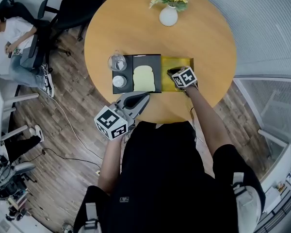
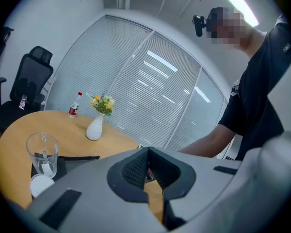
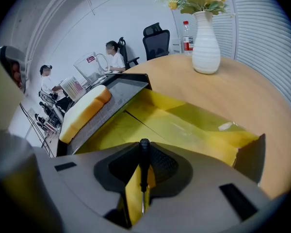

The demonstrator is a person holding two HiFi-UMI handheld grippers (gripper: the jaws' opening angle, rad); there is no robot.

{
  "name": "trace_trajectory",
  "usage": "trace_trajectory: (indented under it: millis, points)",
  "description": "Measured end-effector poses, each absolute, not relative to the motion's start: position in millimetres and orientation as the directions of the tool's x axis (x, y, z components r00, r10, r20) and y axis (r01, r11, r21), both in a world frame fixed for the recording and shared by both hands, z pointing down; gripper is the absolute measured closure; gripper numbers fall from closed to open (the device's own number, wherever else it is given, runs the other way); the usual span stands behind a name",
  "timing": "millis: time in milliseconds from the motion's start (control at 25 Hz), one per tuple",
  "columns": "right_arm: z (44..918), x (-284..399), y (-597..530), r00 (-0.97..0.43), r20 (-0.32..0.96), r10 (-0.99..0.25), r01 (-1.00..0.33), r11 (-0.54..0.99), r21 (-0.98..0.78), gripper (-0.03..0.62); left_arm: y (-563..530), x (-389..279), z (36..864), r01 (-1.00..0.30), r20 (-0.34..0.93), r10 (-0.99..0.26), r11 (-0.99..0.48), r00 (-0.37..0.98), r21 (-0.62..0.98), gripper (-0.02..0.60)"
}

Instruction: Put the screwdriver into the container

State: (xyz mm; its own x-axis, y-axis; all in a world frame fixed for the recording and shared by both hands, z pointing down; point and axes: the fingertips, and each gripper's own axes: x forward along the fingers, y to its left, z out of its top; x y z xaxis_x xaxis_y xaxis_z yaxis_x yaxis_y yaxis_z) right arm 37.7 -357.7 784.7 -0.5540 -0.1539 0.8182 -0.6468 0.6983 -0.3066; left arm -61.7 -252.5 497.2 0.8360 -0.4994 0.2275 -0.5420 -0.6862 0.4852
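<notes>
1. Screwdriver [image 3: 144,166]: we saw one, with a black handle and a thin metal shaft, pinched between the pads of the right gripper [image 3: 144,147]. The jaws stood only narrowly apart, closed on the handle.
2. Right below those jaws lay the one yellow container [image 3: 199,118], so the screwdriver hung over its open inside. We could not tell whether it touched the floor.
3. The left gripper [image 2: 148,150] sat at the near table edge with its tips met and nothing between them.
4. We counted two marker cubes, one on each gripper, carrying black-and-white square patterns but no words.
5. Touching the container's left side was one black tray [image 1: 155,57] holding one slice of bread [image 1: 144,78], one glass mug [image 1: 117,61] and one white disc [image 1: 119,81].
6. Farther out on the round wooden table [image 1: 208,38] stood one white vase [image 1: 168,16] of yellow flowers and one bottle [image 3: 186,37]. Its red label was too small for us to read.
</notes>
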Motion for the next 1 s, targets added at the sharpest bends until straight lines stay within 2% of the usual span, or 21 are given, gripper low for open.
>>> trace_trajectory:
  millis: [200, 480, 600, 880, 1000]
  points:
    - [783.5, 36.4, -359.2, -0.562, 0.813, -0.152, -0.646, 0.695, -0.316, 0.530, -251.9, -61.3, 496.0, -0.535, 0.221, -0.494, -0.694, 0.841, 0.483, 0.577]
    - [778.0, 33.2, -354.2, -0.572, 0.802, -0.173, -0.654, 0.686, -0.318, 0.470, -245.5, -62.8, 491.6, -0.520, 0.214, -0.481, -0.707, 0.850, 0.480, 0.577]
    - [773.2, 34.8, -356.7, -0.572, 0.794, -0.207, -0.666, 0.682, -0.302, 0.464, -242.9, -63.3, 488.8, -0.517, 0.211, -0.477, -0.713, 0.853, 0.474, 0.577]
    - [741.8, 48.7, -356.4, -0.581, 0.757, -0.298, -0.696, 0.665, -0.272, 0.468, -237.4, -61.8, 485.5, -0.501, 0.202, -0.463, -0.732, 0.863, 0.461, 0.577]
    - [731.0, 56.7, -340.9, -0.595, 0.738, -0.320, -0.697, 0.662, -0.275, 0.509, -234.1, -58.3, 484.7, -0.489, 0.198, -0.451, -0.744, 0.870, 0.456, 0.577]
